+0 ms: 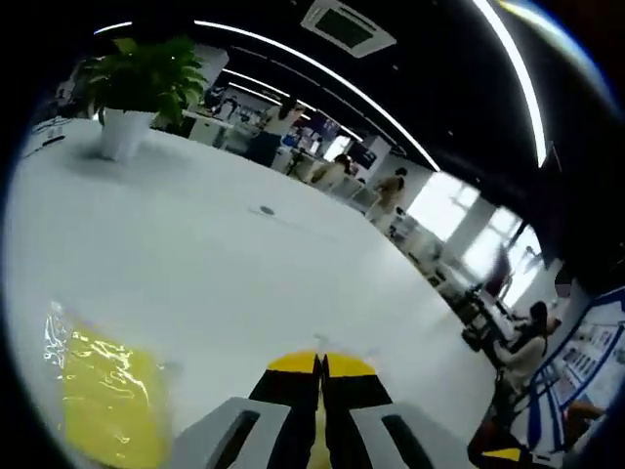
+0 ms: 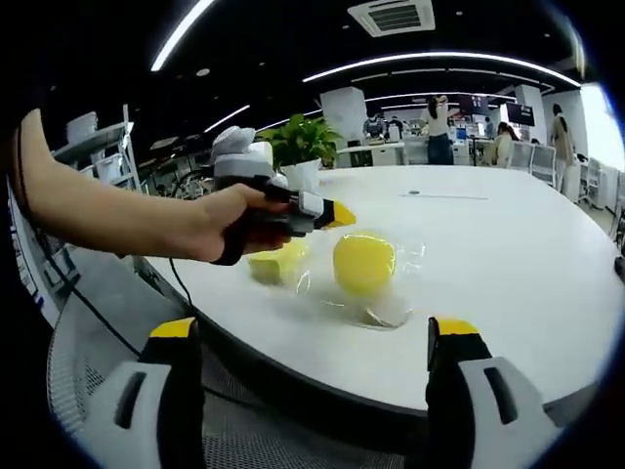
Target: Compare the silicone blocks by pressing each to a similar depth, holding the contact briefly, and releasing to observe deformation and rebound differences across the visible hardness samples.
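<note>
In the right gripper view, the right gripper [image 2: 317, 376] sits nearest, its yellow-tipped jaws spread wide and holding nothing, hanging off the near edge of the white desk [image 2: 508, 254]. Just past that edge lie two yellow silicone blocks in clear wrapping: the rounder yellow block [image 2: 363, 262] toward the middle, and the paler block [image 2: 276, 262] beside it, partly under the left gripper [image 2: 332, 213]. A hand [image 2: 234, 223] holds that gripper above the paler block; I cannot tell whether the tip touches it. In the left gripper view its jaws are clenched together, tips meeting, nothing between them, with a wrapped yellow block [image 1: 107, 396] lying to one side. Farther off stands a potted plant [image 2: 303, 147] near the desk's far edge.

The pressing looks about to begin: the left gripper's next move should be a slow, straight descent onto the block's centre.
</note>
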Demonstrator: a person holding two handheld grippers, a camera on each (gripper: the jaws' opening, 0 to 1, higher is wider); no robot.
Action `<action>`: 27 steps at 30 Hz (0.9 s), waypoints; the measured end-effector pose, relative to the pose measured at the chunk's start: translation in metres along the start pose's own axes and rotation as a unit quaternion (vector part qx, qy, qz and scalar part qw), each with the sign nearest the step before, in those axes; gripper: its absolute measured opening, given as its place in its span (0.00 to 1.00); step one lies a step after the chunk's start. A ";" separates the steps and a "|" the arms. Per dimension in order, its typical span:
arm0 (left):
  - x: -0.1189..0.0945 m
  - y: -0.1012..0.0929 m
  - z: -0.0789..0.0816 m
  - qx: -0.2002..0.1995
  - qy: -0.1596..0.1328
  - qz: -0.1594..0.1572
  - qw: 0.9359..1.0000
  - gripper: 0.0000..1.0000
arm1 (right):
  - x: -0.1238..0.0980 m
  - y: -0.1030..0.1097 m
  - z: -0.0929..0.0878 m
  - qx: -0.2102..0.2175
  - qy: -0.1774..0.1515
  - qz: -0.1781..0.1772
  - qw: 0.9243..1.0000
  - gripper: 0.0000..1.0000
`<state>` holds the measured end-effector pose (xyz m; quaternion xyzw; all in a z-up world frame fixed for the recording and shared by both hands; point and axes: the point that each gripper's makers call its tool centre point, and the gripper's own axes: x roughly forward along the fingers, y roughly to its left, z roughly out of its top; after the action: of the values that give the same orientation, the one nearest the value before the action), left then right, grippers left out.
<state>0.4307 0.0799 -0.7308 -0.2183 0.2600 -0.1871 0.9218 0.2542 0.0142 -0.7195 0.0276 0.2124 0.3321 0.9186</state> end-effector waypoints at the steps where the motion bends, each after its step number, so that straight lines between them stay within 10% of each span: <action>1: 0.002 0.002 -0.002 0.008 0.003 0.002 1.000 0.00 | 0.000 0.000 0.000 0.000 0.001 0.000 1.000 0.90; 27: 0.021 0.045 -0.015 0.068 0.029 0.062 0.995 0.03 | 0.003 -0.002 -0.005 0.015 0.021 -0.005 1.000 0.96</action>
<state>0.4494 0.1029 -0.7731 -0.1331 0.2860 -0.1525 0.9366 0.2553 0.0141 -0.7253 0.0335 0.2369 0.3252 0.9149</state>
